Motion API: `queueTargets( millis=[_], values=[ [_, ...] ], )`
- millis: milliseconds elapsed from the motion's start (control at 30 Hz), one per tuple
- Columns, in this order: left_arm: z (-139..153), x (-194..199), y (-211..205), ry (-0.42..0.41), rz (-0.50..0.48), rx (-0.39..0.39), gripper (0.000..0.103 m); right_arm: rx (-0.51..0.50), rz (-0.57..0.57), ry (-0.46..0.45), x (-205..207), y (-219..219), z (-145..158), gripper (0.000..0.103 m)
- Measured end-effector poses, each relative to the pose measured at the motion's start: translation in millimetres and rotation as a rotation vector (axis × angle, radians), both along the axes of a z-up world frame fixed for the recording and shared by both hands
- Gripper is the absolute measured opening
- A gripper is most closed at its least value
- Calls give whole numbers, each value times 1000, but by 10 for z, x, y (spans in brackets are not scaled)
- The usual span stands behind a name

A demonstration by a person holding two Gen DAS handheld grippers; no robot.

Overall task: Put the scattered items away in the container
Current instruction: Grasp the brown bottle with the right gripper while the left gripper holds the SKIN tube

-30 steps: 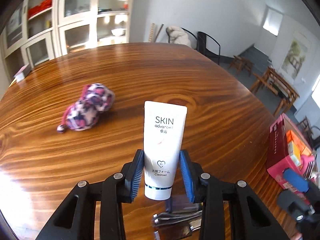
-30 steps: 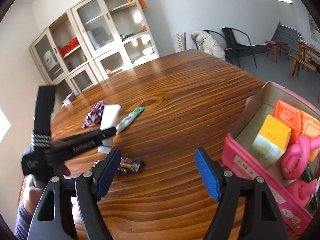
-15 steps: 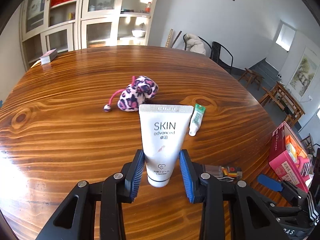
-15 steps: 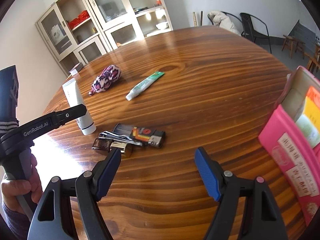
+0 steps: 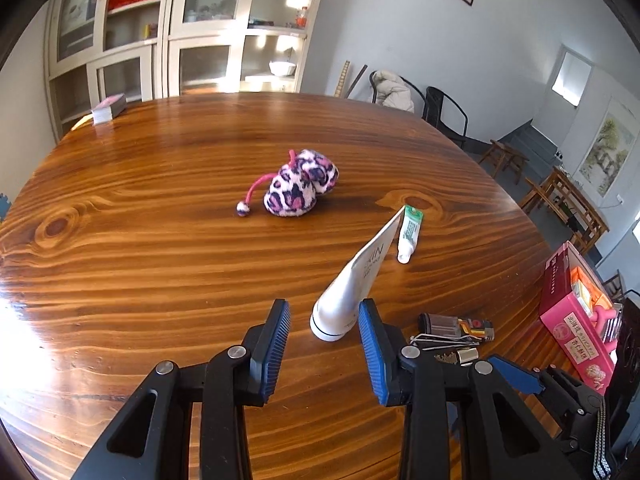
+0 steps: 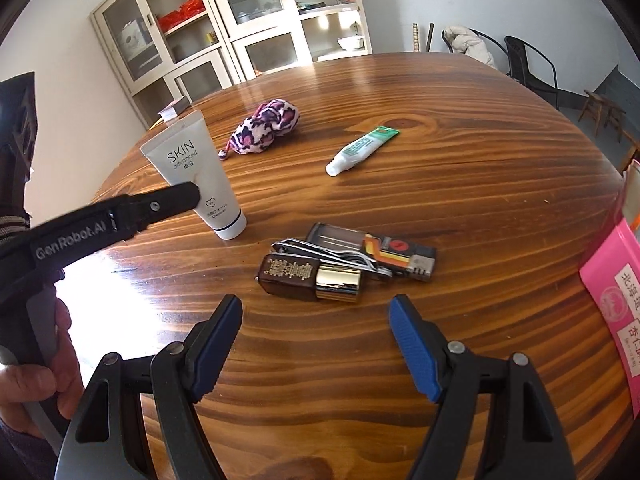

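**Cleanser tube loose between the left jaws, right jaws spread over the clutter**

Left gripper [image 5: 324, 306] points down at the wooden table [image 5: 160, 240] with the white cleanser tube [image 5: 352, 280] between its blue pads. The tube stands cap-down on the wood and tilts away toward one o'clock. It leans on the pad at three o'clock, and a clear gap shows on the nine o'clock side, so the jaws are a little apart and not pinching it. From the right wrist, one black finger crosses the tube's printed face, and a hand [image 6: 40, 372] grips the handle at eight o'clock.

Right gripper [image 6: 316, 300] hovers with its jaws spread wide and nothing between them. Just beyond its tips, at twelve o'clock, lie a brown bottle with a gold cap [image 6: 308, 276], a metal folding tool [image 6: 332, 254] and a dark flat case with orange stripes [image 6: 384, 252], all touching in one small heap.

Farther out, a green-and-white toothpaste tube [image 6: 360, 148] lies flat at one o'clock, and a leopard-print plush toy [image 6: 264, 128] lies at eleven o'clock.

The pink box [image 5: 568, 320], which is the container, sits at the table's edge at three o'clock, well apart from the cleanser tube, with pink and orange things inside.
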State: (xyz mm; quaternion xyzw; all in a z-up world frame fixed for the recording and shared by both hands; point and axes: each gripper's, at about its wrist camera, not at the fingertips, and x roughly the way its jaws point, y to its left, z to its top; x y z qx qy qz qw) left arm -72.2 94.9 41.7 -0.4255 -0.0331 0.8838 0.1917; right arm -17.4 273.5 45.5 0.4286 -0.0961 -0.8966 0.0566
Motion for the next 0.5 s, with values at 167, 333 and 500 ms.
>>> queueTargets(
  millis=[167, 333, 500],
  values=[
    [-115, -11, 76, -21, -13, -18, 42, 14, -21, -2, -88, -2, -27, 79],
    [-120, -12, 100, -4, 7, -15, 68, 35, -12, 13, -101, -17, -40, 79],
    [-156, -46, 239, 28, -16, -58, 68, 45, -2, 18, -97, -30, -38, 79]
  ],
)
